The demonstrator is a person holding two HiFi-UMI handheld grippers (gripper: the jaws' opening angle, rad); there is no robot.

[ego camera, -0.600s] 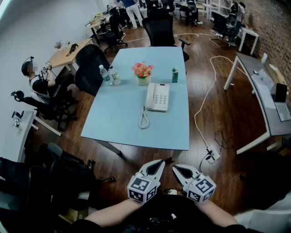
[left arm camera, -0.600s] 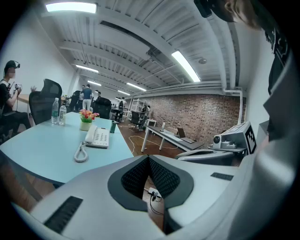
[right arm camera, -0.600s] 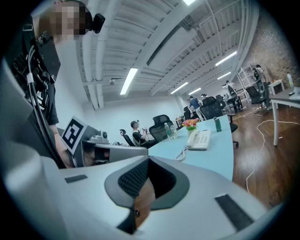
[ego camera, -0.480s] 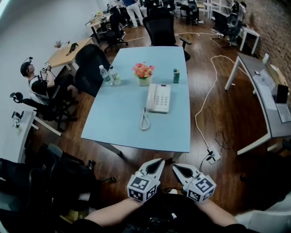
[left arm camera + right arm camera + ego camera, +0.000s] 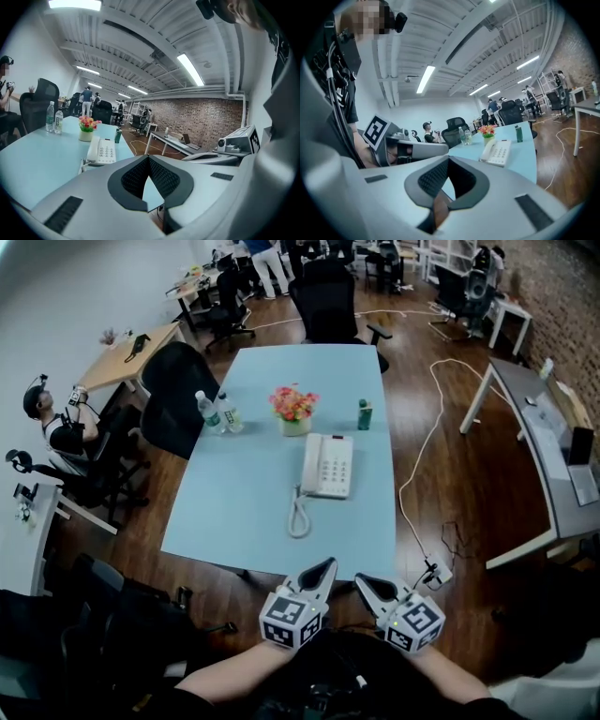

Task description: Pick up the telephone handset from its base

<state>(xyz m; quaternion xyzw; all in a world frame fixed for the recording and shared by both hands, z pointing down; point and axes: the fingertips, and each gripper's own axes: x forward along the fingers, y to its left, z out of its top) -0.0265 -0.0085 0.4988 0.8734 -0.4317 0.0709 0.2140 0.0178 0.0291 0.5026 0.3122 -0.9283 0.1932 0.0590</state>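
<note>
A white telephone (image 5: 327, 465) lies on the light blue table (image 5: 244, 512), its handset (image 5: 307, 465) resting along the left side of the base and a coiled cord (image 5: 298, 515) trailing toward me. Both grippers are held side by side below the table's near edge, well short of the phone. My left gripper (image 5: 327, 564) is shut with nothing in it, and my right gripper (image 5: 359, 581) is also shut and empty. The left gripper view shows the phone (image 5: 102, 151) ahead on the table beyond the closed jaws (image 5: 148, 157). The right gripper view shows the phone (image 5: 497, 152) to the right of its closed jaws (image 5: 448, 158).
Behind the phone stand a pot of flowers (image 5: 294, 411), two water bottles (image 5: 210, 413) and a small green can (image 5: 364, 414). Black chairs (image 5: 178, 390) flank the table. A white cable (image 5: 417, 474) and a power strip (image 5: 439, 568) lie on the wooden floor; a grey desk (image 5: 553, 465) stands at the right.
The table and phone have slid lower in the head view and come nearer. Both grippers stay shut, side by side, a little lower in the picture.
</note>
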